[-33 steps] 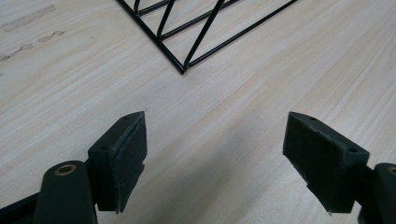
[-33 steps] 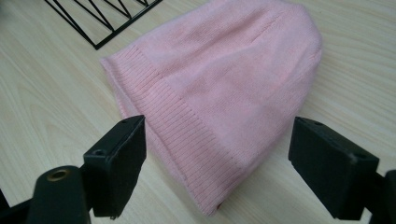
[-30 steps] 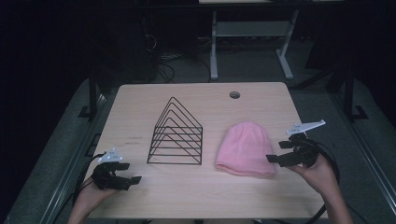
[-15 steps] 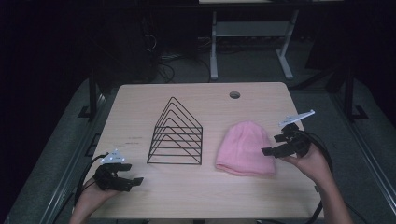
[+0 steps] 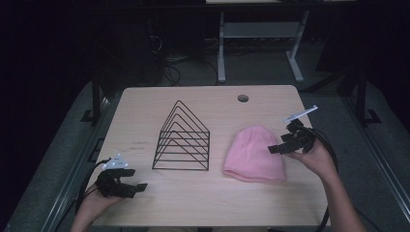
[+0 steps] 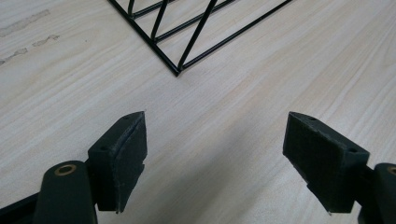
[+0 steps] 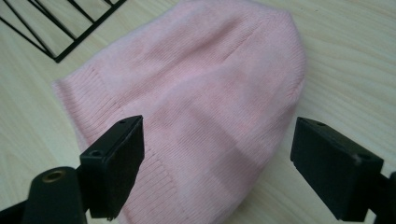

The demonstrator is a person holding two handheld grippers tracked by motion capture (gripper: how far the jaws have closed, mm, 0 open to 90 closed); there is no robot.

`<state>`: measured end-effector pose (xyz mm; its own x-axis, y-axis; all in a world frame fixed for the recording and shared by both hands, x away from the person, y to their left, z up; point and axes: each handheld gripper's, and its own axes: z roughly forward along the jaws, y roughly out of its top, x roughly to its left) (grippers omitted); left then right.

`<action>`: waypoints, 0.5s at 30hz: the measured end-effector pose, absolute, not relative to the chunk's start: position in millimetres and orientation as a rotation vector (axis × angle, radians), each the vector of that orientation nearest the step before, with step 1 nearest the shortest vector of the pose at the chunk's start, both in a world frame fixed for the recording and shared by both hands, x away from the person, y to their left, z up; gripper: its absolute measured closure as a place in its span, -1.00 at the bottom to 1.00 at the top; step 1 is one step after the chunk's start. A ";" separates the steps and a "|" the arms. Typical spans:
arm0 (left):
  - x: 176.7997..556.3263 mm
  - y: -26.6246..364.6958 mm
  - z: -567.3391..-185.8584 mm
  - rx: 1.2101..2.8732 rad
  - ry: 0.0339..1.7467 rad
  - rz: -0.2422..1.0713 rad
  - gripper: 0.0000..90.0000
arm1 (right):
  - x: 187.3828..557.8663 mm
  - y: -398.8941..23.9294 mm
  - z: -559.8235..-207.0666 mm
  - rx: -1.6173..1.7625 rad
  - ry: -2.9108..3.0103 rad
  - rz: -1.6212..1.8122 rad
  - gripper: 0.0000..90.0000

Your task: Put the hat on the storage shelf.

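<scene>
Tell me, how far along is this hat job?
Barely begun. Nothing looks done: the pink hat lies flat on the table, apart from the wire rack. In hand: the right gripper is at the hat's right edge, jaws open with the knit between them in its own view, not yet closed. The left gripper sits open near the table's front-left corner. Left: gripping and moving the hat, perhaps to the rack.

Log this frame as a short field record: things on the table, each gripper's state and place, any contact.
surface: light wood table
hat: pink knit beanie, lying flat, right of centre
rack: black wire rack, upright, left of the beanie, apart from it
right gripper: open, over the beanie's right edge, contact unclear
left gripper: open, at the near left corner, holding nothing
</scene>
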<state>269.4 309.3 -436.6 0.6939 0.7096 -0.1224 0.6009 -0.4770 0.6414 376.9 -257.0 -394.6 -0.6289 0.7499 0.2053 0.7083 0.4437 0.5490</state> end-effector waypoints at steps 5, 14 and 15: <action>270.0 311.6 -436.0 2.225 0.995 0.208 -0.51 | 387.8 -252.6 -393.6 1.329 2.614 0.939 -0.62; 271.4 315.9 -439.9 2.219 1.018 0.194 -0.51 | 413.8 -249.8 -393.9 1.374 2.624 0.935 -0.62; 271.3 316.4 -440.2 2.222 1.016 0.195 -0.51 | 417.4 -248.7 -394.3 1.383 2.629 0.928 -0.61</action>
